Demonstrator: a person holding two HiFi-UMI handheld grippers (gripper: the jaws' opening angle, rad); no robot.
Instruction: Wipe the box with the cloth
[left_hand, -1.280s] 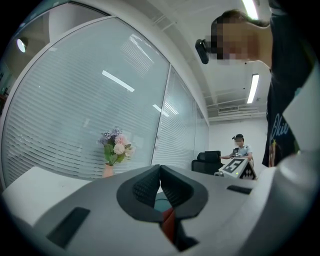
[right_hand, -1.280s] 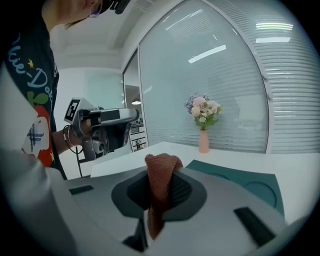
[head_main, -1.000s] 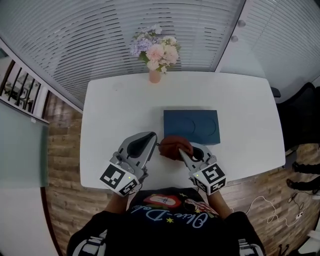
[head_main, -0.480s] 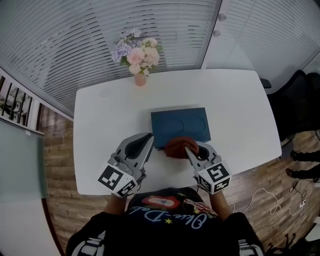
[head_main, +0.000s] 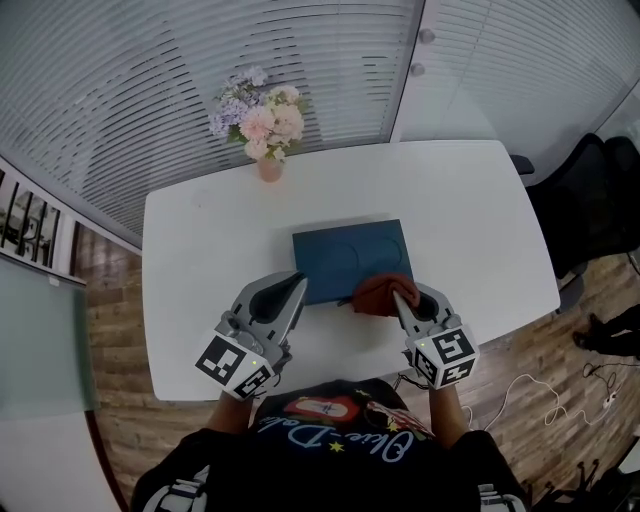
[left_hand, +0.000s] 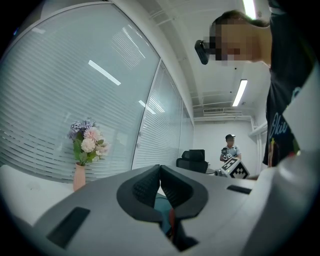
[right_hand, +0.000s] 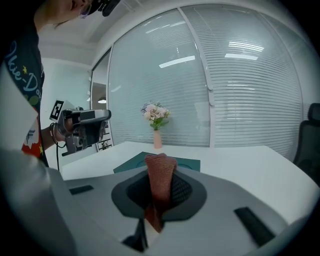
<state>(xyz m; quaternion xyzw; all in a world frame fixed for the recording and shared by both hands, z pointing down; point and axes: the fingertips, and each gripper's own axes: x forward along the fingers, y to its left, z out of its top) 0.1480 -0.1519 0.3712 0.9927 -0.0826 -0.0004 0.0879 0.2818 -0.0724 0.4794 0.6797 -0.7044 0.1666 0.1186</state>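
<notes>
Now your right hand-held gripper (head_main: 399, 292) pinches the cloth (head_main: 378, 294) on the box's (head_main: 345, 255) five o'clock corner; your left hand-held gripper (head_main: 298, 284) is closed, empty. Next, sweep toward eleven o'clock.

Bunched red cloth (head_main: 378, 293) overlaps the flat blue box (head_main: 345, 255).

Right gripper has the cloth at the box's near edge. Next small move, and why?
Probably sweep the right hand-held gripper away and leftward across the box top. Its jaws are shut on the cloth, which sits only at the near right edge; the rest is uncovered.
</notes>
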